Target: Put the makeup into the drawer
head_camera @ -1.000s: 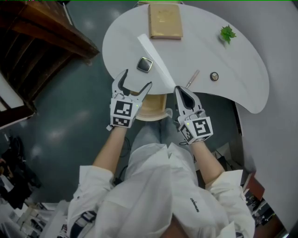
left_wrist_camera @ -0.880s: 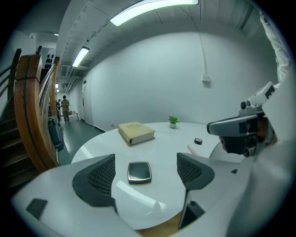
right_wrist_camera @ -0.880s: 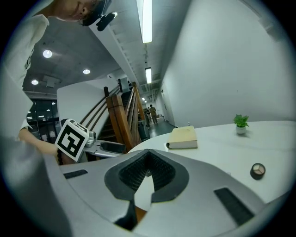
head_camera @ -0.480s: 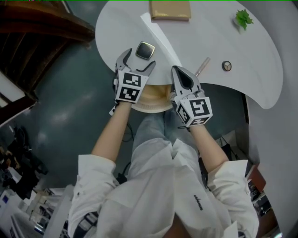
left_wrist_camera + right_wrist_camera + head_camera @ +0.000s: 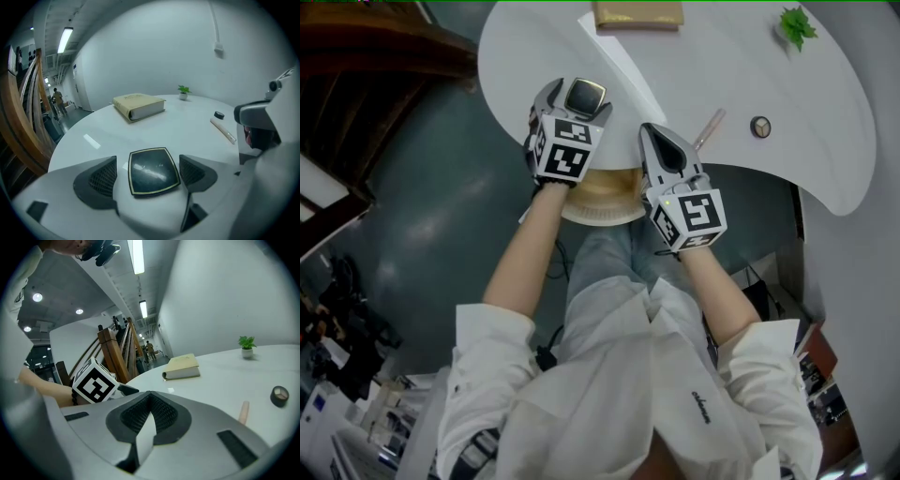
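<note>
Presently we log the left gripper, jaws spread astride the compact, seemingly not touching, poised to pinch it; the right gripper waits rightward, jaws pressed together, empty.

We see bright ceiling lights at the top, glare on the white table, and bent, dark corners.

We look down on a white, curved table. Taking its middle as the dial's centre, we find a tan closed book at 11 o'clock by the far edge and a small green plant at 2 o'clock. A dark square compact lies flat at 9 o'clock. A slim tube lies at 6 o'clock by the near edge, with a small round cap at its 3 o'clock, apart from it.
</note>
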Demonstrator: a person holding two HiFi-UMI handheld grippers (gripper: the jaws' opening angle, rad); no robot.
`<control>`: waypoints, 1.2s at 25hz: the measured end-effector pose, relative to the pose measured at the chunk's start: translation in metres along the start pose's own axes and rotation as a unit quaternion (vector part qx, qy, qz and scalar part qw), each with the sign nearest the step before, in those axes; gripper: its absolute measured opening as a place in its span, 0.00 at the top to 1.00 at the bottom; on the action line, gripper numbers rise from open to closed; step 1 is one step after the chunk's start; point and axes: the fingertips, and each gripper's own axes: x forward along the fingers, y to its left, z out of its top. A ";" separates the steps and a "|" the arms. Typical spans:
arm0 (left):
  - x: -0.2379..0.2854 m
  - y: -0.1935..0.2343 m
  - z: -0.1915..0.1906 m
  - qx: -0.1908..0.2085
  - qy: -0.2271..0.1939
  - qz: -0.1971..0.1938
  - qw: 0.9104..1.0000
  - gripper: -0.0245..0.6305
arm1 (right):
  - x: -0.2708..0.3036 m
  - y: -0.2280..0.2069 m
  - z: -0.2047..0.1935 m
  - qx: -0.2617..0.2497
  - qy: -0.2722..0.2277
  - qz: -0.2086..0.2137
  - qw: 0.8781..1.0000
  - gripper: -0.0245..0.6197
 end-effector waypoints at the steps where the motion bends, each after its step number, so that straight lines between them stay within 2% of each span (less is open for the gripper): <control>1: 0.002 0.000 0.000 0.002 0.002 -0.001 1.000 0.35 | 0.000 0.000 0.000 0.000 0.000 0.000 1.000 0.94; 3: 0.004 -0.001 -0.001 0.002 0.005 -0.002 1.000 0.35 | -0.001 0.000 0.000 -0.001 0.000 0.000 1.000 0.94; 8: 0.003 0.000 -0.006 -0.028 0.010 -0.008 1.000 0.36 | -0.005 -0.001 0.000 0.001 -0.001 0.000 1.000 0.94; 10: 0.002 -0.002 -0.006 -0.026 0.009 -0.011 1.000 0.37 | -0.006 0.000 0.000 0.001 -0.001 0.002 1.000 0.94; 11: 0.001 -0.002 -0.007 -0.023 0.009 -0.013 1.000 0.43 | -0.007 0.001 0.000 0.001 -0.002 0.002 1.000 0.94; 18: -0.015 0.002 -0.012 -0.027 0.021 -0.024 0.999 0.44 | -0.020 0.019 0.007 0.003 -0.010 0.008 1.000 0.94; 23: -0.017 -0.016 -0.008 -0.031 0.011 -0.042 0.999 0.44 | -0.029 0.013 0.005 0.004 -0.010 0.019 1.000 0.94; 30: -0.059 -0.052 -0.014 -0.020 -0.018 -0.086 0.996 0.44 | -0.053 0.025 -0.006 0.005 0.002 0.040 0.999 0.94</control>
